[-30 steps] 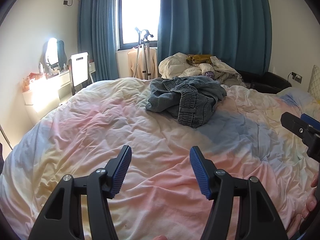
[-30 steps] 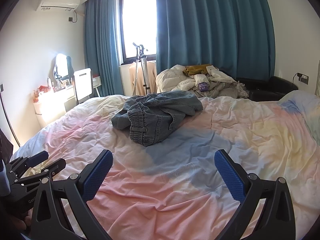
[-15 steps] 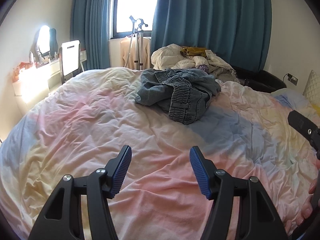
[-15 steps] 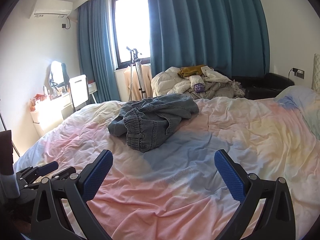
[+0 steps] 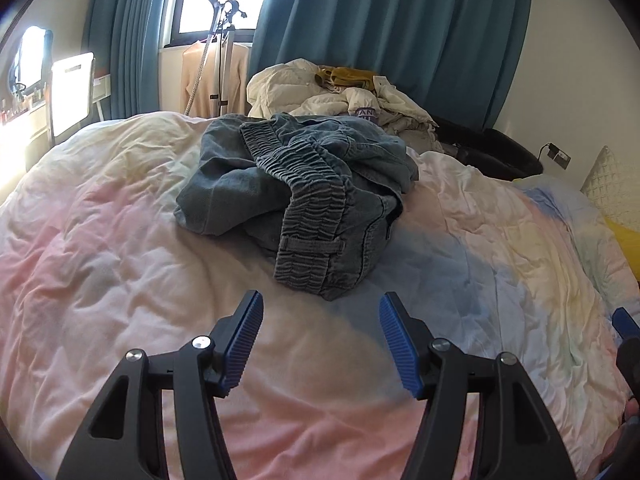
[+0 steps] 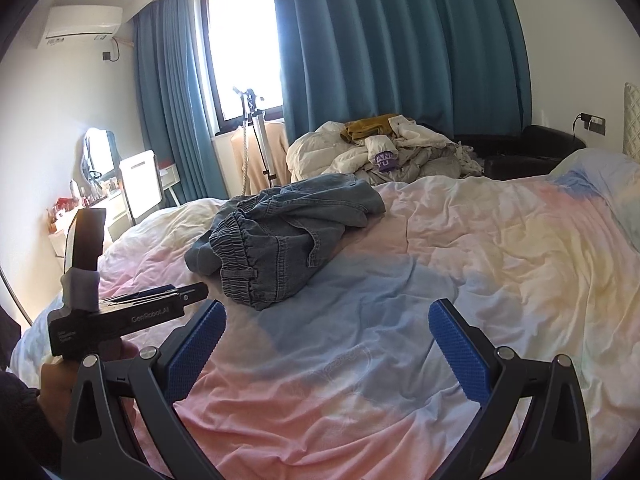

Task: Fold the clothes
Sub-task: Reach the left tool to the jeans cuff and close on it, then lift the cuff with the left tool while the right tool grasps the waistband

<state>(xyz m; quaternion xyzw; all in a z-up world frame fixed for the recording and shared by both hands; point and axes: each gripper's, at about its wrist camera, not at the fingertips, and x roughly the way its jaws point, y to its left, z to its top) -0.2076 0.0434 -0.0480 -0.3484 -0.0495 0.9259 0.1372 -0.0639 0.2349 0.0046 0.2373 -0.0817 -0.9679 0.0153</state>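
**Denim garment crumpled mid-bed; both grippers spread and empty**

Garment: one grey-blue denim piece, the denim trousers (image 5: 304, 196), lies in a loose heap on the pastel duvet (image 5: 100, 264), roughly mid-bed and toward the far side. Not flat, not folded. The elastic waistband (image 5: 308, 208) is gathered and ribbed, arching over the top of the heap and hanging down its near face, with a belt loop showing at the front edge. The remaining fabric bunches behind and to both sides (which part is leg cannot be told). In the right wrist view the same heap (image 6: 280, 232) sits left of centre, waistband end nearest the camera.

Left to right, hands:

- Left gripper (image 5: 321, 336): angled down at the duvet, just short of the heap's near edge, not touching it. Blue pads (image 5: 244, 344) stand well apart with only bedding between them. In the right wrist view its black body (image 6: 120, 316) shows at the left edge, held in a hand (image 6: 60, 384) with a dark sleeve.
- Right gripper (image 6: 327, 344): also tilted down over the duvet, to the right of the left one and farther from the heap. Jaws wide, nothing between them.

A separate pile of pale laundry (image 6: 384, 152) lies beyond the bed, before the blue curtain (image 6: 400, 40).
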